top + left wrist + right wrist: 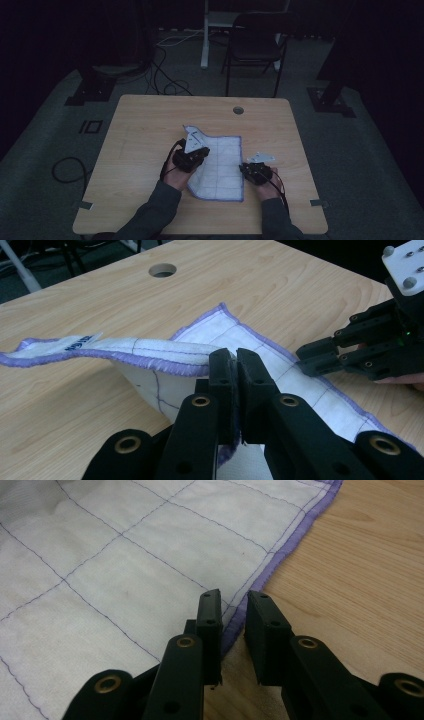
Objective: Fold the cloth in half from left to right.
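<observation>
Jaws on the left gripper (pixel 235 365) are pinched on the purple hem of the white cloth (pixel 220 167), holding that edge lifted off the desk (pixel 150 130) so it folds back over the rest; the label end of the hem hangs free beyond the grip. Jaws on the right gripper (pixel 234 607) stand slightly parted at the cloth's opposite hem, one on each side of the purple border, and nothing is clamped between them as far as I can see — the hem lies flat beneath.

The cloth sits mid-desk, nearer the person than the round cable hole (pixel 238 110).

The step looks like a fold. To do it well, the right gripper should probably pin or grip its hem first, so the cloth does not slide. The left should then carry its edge low and straight across toward that hem — keeping the pinch firm, matching border to border, and letting go only once the layers lie even.
</observation>
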Demonstrator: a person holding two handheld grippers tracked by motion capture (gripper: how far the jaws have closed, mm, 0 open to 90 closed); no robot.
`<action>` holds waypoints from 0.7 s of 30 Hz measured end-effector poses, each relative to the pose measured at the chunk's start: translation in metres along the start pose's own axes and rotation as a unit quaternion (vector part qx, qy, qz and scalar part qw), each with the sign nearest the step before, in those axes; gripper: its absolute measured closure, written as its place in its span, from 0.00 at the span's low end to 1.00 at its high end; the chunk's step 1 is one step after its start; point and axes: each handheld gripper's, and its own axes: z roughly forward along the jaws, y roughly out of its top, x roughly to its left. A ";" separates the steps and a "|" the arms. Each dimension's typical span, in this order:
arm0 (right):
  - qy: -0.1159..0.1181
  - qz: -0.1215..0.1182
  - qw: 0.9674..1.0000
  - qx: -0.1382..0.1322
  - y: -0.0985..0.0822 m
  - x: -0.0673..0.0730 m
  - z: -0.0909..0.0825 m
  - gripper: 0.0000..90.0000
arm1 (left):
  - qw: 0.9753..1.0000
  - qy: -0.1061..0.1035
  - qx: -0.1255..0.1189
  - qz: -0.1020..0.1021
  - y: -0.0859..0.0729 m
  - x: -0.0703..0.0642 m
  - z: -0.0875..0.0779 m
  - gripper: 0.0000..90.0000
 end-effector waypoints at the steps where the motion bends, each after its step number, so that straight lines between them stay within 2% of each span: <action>1: 0.000 0.000 1.000 0.000 0.000 0.000 0.000 0.86 | 1.000 -0.002 0.001 0.001 0.000 -0.001 0.001 0.96; 21: 0.001 0.002 1.000 0.000 0.000 0.000 0.000 0.84 | 1.000 -0.022 0.009 0.007 0.001 -0.011 0.020 0.96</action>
